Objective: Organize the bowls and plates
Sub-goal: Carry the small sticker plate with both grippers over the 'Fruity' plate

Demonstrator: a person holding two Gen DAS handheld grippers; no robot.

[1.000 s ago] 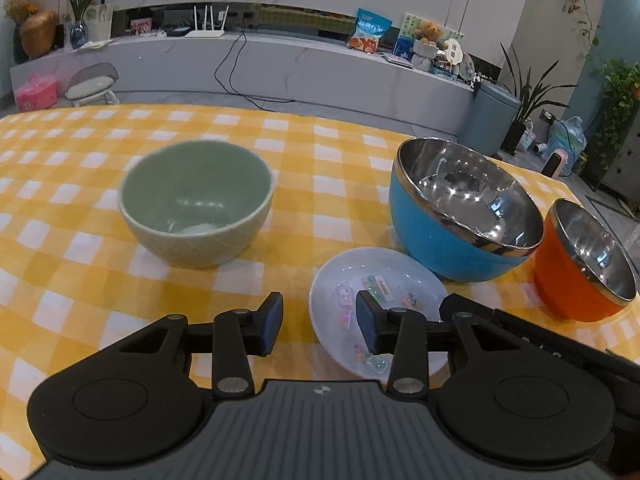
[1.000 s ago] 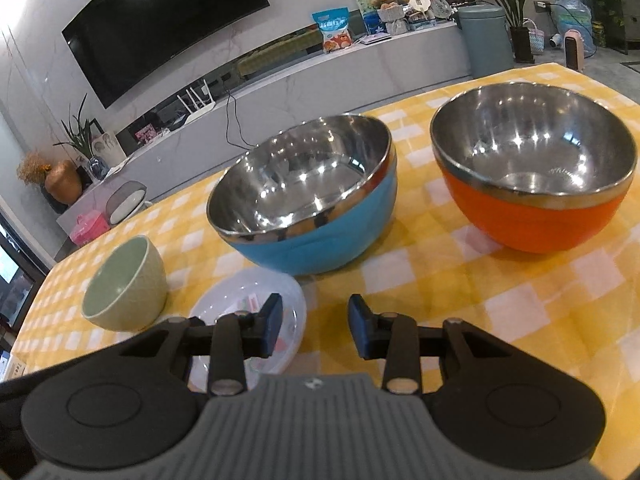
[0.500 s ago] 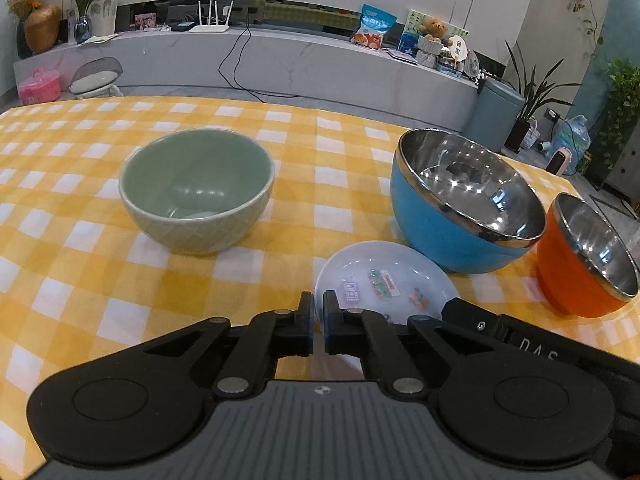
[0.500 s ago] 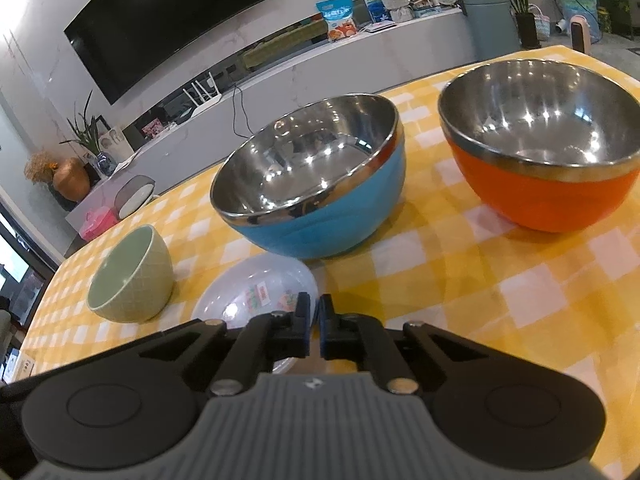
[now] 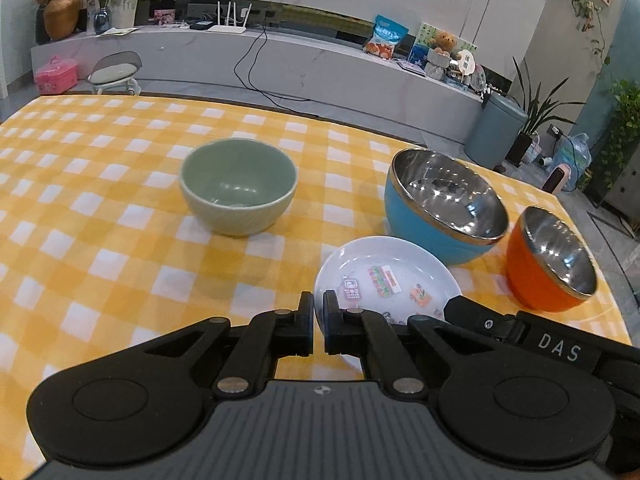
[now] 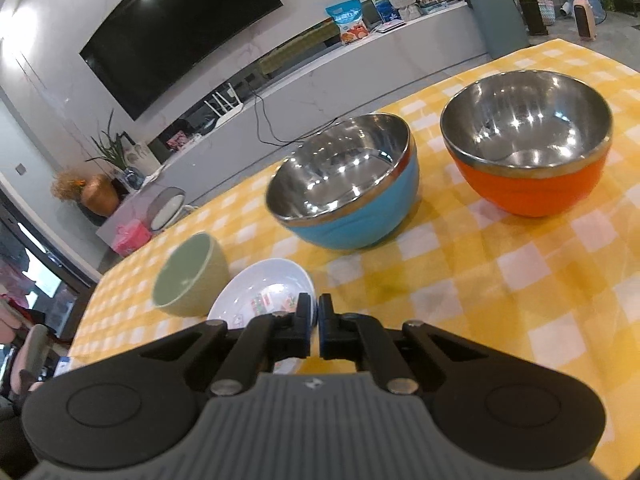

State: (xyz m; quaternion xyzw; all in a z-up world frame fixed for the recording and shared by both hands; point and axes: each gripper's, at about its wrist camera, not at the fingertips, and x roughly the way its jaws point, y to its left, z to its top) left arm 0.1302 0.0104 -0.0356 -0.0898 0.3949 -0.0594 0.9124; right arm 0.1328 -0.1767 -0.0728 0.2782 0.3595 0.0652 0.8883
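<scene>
On checked cloth: green bowl, blue bowl, orange bowl, white plate nearest; left gripper and right gripper fingers together, empty, at plate's near rim

A yellow checked tablecloth lies before a television and grey bin.

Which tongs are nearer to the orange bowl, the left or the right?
Right. The right tongs have the orange bowl ahead to their right; the left tongs sit farther over, beyond the white plate.
</scene>
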